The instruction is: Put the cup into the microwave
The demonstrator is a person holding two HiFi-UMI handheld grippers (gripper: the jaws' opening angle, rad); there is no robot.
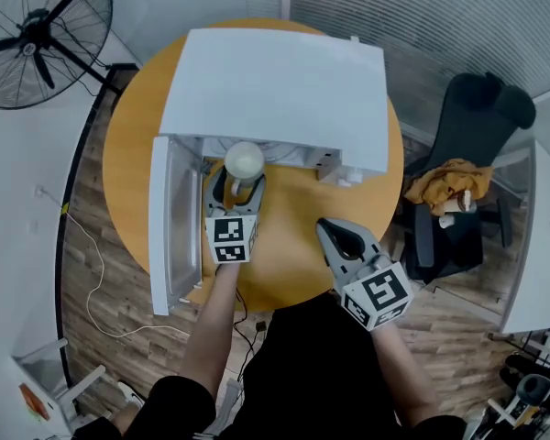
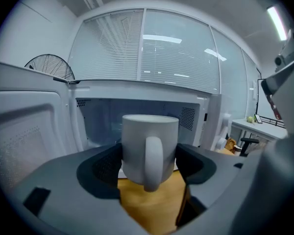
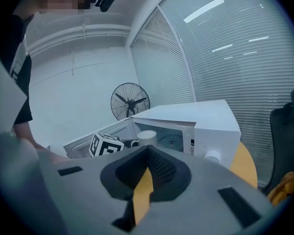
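Head view steeply down, left gripper view close into microwave, right gripper view farther, same microwave.

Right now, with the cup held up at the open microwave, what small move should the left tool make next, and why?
Probably ease the cup forward into the microwave. The left tool is shut on the cup and holds it clear of the table. The door stands swung open at the left, and nothing shows in the chamber straight ahead.

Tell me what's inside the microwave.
Only what looks like a round turntable shows inside the microwave. The cup, gripped by the left claw at the opening, hides the middle of the cavity floor.
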